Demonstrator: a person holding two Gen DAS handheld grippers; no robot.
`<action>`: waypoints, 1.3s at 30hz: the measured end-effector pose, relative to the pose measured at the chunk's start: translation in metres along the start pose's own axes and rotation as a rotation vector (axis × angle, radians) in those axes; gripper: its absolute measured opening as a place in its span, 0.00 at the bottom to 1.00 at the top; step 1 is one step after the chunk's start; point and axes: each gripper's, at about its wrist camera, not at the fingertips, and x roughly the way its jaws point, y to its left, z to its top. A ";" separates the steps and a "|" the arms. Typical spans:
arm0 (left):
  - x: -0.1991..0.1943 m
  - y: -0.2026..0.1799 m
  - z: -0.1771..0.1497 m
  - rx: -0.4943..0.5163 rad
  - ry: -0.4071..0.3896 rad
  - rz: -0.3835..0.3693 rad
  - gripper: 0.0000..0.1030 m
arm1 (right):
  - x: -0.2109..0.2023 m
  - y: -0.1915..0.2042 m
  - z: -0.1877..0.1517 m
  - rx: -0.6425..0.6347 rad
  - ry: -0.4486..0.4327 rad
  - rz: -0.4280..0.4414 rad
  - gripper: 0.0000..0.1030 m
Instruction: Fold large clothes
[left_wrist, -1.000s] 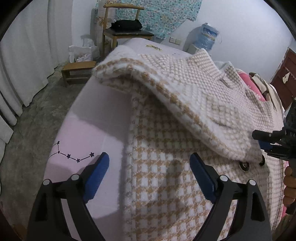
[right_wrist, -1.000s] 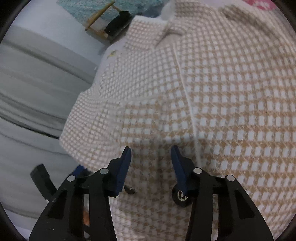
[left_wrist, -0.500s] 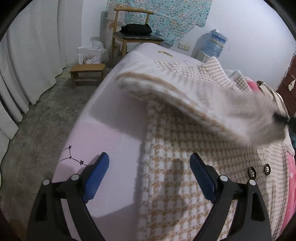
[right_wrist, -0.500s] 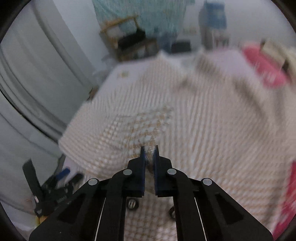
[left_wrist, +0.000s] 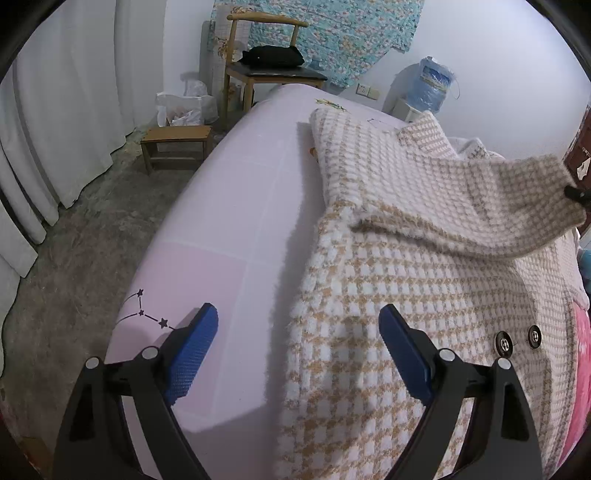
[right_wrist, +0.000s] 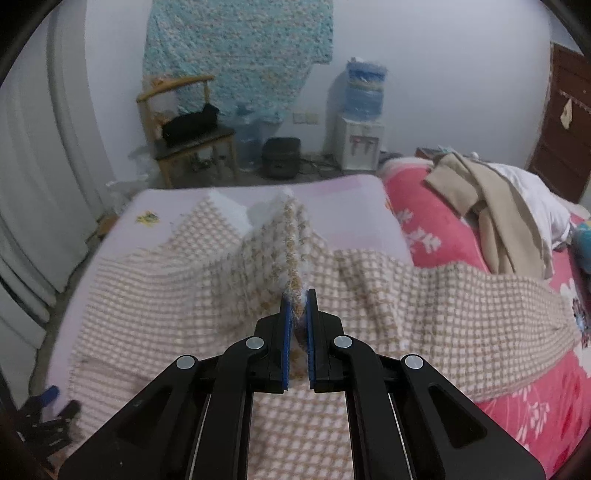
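1. The checked coat (left_wrist: 406, 280) lies spread across the pink sheet of the bed (left_wrist: 229, 206), its beige-and-white weave reaching from near the far end down towards the cameras, with two dark buttons (left_wrist: 517, 339) showing on the near right.
2. The right tool (right_wrist: 297, 295) is pinched tight on a ridge of the coat's fabric, which stands up between its blue pads like a small tent; in the left wrist view this same lifted part hangs as a raised flap at the right edge.
3. The left tool (left_wrist: 299, 347) stands wide with nothing between its pads, poised over the coat's near left edge where cloth meets sheet.
4. The step in hand looks to be the lift of a sleeve or side panel for a fold across the body.
5. The next move probably calls for carrying the raised part over and laying it flat, while the left tool holds down or takes the near edge so the body does not drag.
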 end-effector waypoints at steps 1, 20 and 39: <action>0.000 0.000 0.000 -0.001 0.000 0.000 0.84 | 0.005 -0.001 -0.002 -0.002 0.010 -0.008 0.06; -0.003 0.002 0.001 0.008 0.004 0.009 0.85 | 0.058 0.012 -0.050 -0.062 0.234 0.007 0.37; 0.075 -0.083 0.163 0.176 0.016 -0.091 0.89 | 0.065 0.032 -0.012 -0.057 0.133 0.080 0.53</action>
